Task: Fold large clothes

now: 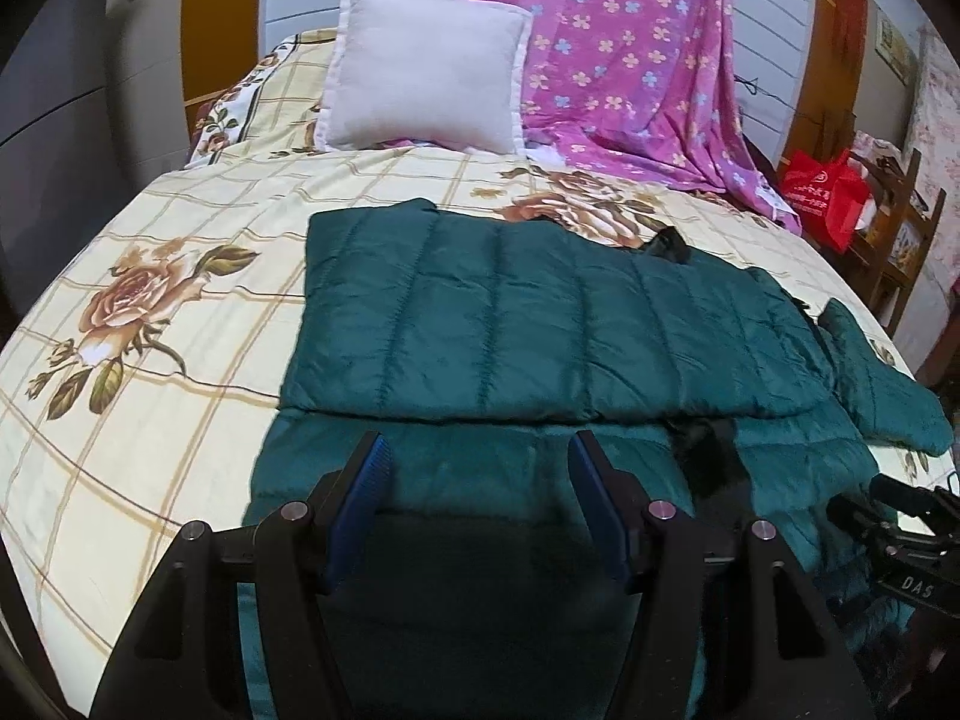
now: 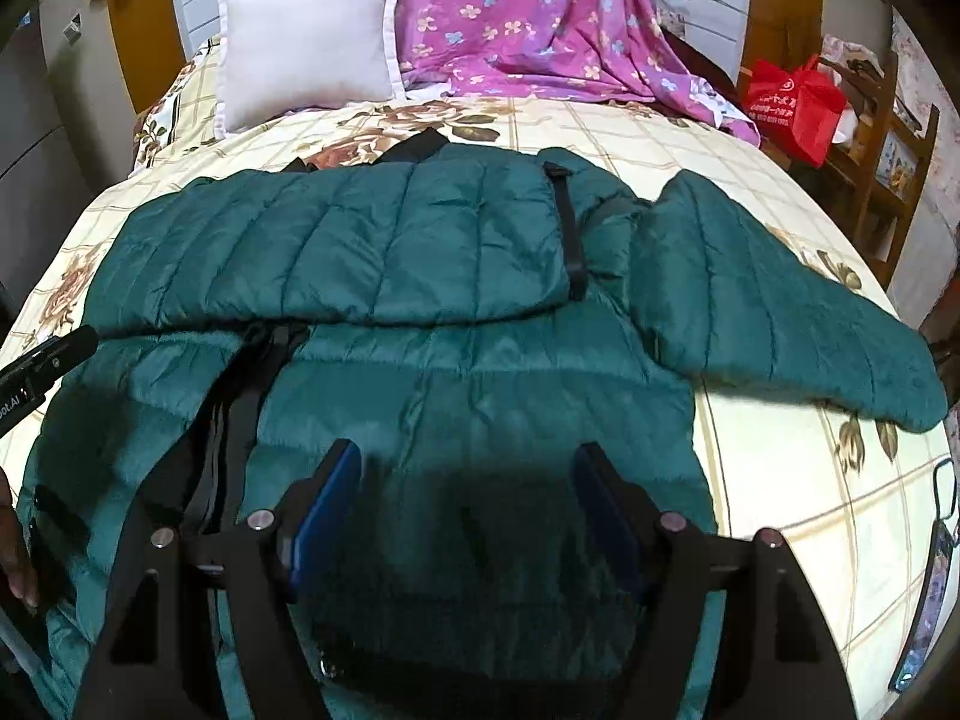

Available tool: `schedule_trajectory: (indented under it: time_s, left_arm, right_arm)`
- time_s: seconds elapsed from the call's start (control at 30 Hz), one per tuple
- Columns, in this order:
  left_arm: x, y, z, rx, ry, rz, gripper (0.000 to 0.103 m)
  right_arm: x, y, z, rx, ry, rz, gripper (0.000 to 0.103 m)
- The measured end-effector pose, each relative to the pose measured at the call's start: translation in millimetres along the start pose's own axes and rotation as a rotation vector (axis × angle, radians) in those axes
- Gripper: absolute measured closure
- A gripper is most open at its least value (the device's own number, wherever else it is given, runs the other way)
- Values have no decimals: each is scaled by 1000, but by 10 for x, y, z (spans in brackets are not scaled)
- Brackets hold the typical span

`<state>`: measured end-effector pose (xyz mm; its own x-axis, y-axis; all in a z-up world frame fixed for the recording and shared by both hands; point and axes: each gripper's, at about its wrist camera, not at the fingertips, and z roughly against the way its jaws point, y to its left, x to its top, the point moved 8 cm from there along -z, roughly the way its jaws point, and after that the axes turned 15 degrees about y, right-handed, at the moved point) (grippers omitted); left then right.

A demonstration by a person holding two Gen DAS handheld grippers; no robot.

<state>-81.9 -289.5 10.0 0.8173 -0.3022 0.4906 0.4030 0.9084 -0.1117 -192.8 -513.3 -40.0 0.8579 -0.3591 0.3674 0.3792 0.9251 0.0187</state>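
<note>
floral bedspread [image 1: 150, 228] carries a teal puffer jacket [image 1: 540, 324], far half folded over; both left gripper [image 1: 477, 450] and right gripper [image 2: 471, 462] hang spread wide above its near edge, holding nothing.

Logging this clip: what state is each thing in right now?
Green puffer jacket: spread on the bed, far part folded over.
Jacket sleeve: unfolded, sticking out right.
Left tongs: open, empty.
Right tongs: open, empty.
White pillow: propped upright.
Red bag: upright beside bed.
</note>
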Motion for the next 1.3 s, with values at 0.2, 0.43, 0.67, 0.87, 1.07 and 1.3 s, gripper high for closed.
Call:
schedule_trajectory:
  time_s: [0.2,0.43,0.67,0.87,1.07,1.3]
  left_arm:
    - [-61,-119,-1,-5,2,-31,60]
    - [-90,-123,-82,-4,24,-25,60]
    - [-182,-62,-313,-5,105,5,60]
    - [-201,-84,-311,7,100,-6,60]
    - [-195,-80,-327,3,103,-4,60]
    - [-197,-71,-339,5,105,-6,60]
  right_arm:
    - [-109,-18,-1,2,11,-10,26]
    - [-169,-48,-29,-3,18,-16,26]
    - [-163,-92,-52,8,24,-27,25]
    - [-49,-336,45,-22,1,-56,25]
    - [133,-866,143,-79,-38,-141,25]
    - [325,-1823,204,-157,-82,-301,25]
